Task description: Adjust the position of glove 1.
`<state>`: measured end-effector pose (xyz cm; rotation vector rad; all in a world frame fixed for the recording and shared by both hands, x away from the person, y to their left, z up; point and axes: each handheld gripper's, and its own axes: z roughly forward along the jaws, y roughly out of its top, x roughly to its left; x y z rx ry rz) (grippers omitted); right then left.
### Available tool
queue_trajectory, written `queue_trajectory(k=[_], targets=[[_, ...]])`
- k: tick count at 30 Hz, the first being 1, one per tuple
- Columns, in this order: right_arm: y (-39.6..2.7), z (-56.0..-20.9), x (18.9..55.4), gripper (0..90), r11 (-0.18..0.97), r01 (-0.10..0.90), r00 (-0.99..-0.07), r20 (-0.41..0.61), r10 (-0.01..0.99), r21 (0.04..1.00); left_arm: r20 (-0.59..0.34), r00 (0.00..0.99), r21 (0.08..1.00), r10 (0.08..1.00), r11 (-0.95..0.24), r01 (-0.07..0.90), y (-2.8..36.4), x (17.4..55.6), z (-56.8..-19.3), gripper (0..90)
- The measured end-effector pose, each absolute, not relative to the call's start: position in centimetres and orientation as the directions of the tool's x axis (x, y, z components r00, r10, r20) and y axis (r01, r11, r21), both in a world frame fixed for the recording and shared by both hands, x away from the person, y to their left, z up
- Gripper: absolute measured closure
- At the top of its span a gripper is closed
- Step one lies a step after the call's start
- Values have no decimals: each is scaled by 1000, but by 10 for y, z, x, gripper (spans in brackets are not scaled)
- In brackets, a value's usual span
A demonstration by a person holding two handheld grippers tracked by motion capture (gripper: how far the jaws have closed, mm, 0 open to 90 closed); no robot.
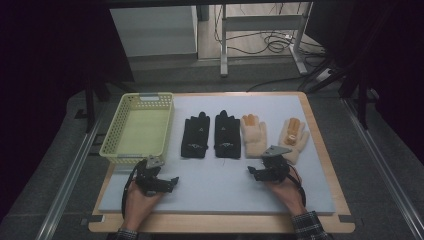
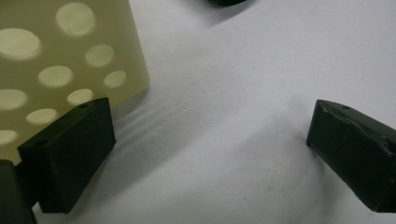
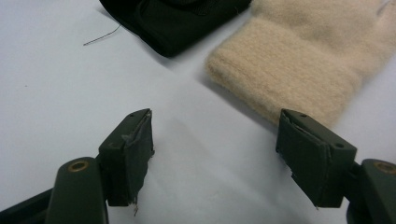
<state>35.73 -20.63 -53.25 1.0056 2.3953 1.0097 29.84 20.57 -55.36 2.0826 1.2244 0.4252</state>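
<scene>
Right gripper (image 3: 215,154) agape before fuzzy cream knit glove (image 3: 299,56), mid-mat; soft, light — we'd pinch ribbed cuff. Left gripper (image 2: 210,154) agape too.

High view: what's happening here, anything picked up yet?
Nothing yet. A person rests the left gripper and right gripper on the white mat, both open and empty. Two black gloves and two cream gloves lie in a row beside the empty yellow basket.

A pale green basket (image 1: 138,129) sits on the white mat (image 1: 210,185) (cables (image 1: 272,42) lie beyond).
</scene>
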Motion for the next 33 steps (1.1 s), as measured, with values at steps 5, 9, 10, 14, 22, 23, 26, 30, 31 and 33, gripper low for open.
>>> queue_trajectory(k=[5,9,10,14,22,23,26,30,31,33], targets=[[-207,-531,357,315,483,479,-681,-38,732,733,-56,505,693,861,-330,641,206,298,-554,11],[-208,-527,357,344,469,483,-680,-21,733,739,-57,505,693,861,-330,641,206,298,-554,11],[-208,-526,357,351,463,485,-682,-10,731,742,-57,505,693,861,-330,641,206,298,-554,11],[-205,-519,360,357,465,476,-695,-5,719,747,-56,505,693,861,-330,641,206,298,-554,11],[-188,-504,377,335,462,467,-699,-5,715,754,-56,505,694,861,-330,640,206,298,-554,12],[-188,-504,377,335,462,467,-699,-5,715,754,-56,505,694,861,-330,640,206,298,-554,12],[-177,-499,391,392,474,462,-706,-13,708,749,-56,505,694,861,-330,640,206,298,-554,12],[-167,-496,409,521,486,448,-715,-25,699,750,-57,505,694,861,-329,640,206,298,-554,12],[-167,-496,409,521,486,448,-715,-25,699,750,-57,505,694,861,-329,640,206,298,-554,12],[-158,-495,422,636,490,451,-709,-35,705,746,-57,505,694,861,-329,640,206,298,-554,12]])
